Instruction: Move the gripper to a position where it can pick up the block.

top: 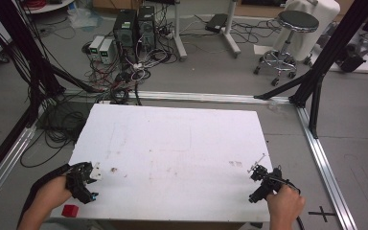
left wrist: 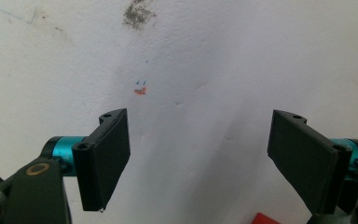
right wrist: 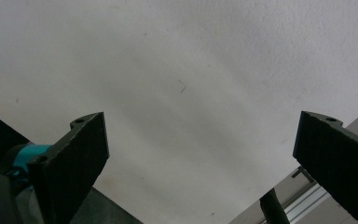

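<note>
The white counter (top: 172, 143) carries a small red block (top: 70, 210) at about 7 o'clock, near its front edge. The left claw (top: 94, 173) hovers just beyond the block, at 8 o'clock, released, its jaws wide apart over a small orange mark (left wrist: 140, 90). The right claw (top: 255, 168) is at 4 o'clock, also released and holding nothing. A brownish stain (left wrist: 138, 13), perhaps dirt, lies farther out.

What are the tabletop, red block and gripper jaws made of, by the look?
Tabletop: white, matte, dented and stained, probably foam board. Red block: uniform matte red, maybe plastic or painted wood; too small to tell. Jaws of the left gripper: flat black plates, dull finish, likely plastic; turquoise metallic-looking posts behind.
</note>
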Action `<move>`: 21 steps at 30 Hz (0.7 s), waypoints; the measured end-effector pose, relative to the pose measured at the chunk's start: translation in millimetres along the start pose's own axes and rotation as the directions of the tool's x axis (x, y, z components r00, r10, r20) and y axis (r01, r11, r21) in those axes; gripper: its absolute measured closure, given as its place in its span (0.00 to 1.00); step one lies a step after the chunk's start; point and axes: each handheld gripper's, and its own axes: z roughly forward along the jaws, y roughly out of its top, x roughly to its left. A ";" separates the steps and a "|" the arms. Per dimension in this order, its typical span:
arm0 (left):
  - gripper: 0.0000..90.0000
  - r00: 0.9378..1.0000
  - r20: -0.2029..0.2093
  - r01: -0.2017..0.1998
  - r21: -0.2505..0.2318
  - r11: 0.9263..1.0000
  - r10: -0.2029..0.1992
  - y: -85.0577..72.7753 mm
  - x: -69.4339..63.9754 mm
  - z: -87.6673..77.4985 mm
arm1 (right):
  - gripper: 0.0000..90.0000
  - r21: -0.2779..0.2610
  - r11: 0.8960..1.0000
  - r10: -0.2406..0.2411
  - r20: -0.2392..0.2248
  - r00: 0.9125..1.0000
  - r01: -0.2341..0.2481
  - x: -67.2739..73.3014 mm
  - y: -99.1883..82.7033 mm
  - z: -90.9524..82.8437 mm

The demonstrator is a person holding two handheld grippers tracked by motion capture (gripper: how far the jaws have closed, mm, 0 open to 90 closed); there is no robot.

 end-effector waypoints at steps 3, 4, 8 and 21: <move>0.24 1.000 -0.012 -0.013 -0.014 1.000 0.013 -1.7 -0.5 -1.1 | 0.03 0.001 1.000 -0.002 0.002 1.000 0.002 0.1 0.0 -0.6; 0.24 1.000 -0.009 -0.020 -0.015 1.000 0.020 -2.4 -0.2 -2.4 | 0.03 0.000 1.000 -0.003 0.001 1.000 0.003 0.2 0.2 -0.4; 0.24 1.000 -0.012 -0.026 -0.023 0.999 0.026 -3.8 0.0 -4.7 | 0.03 0.003 1.000 -0.004 0.001 1.000 0.004 1.0 1.0 0.1; 0.24 0.998 0.008 -0.063 -0.038 0.997 0.063 -11.0 3.0 -13.7 | 0.03 -0.002 1.000 -0.001 -0.007 1.000 0.001 0.8 -0.7 1.0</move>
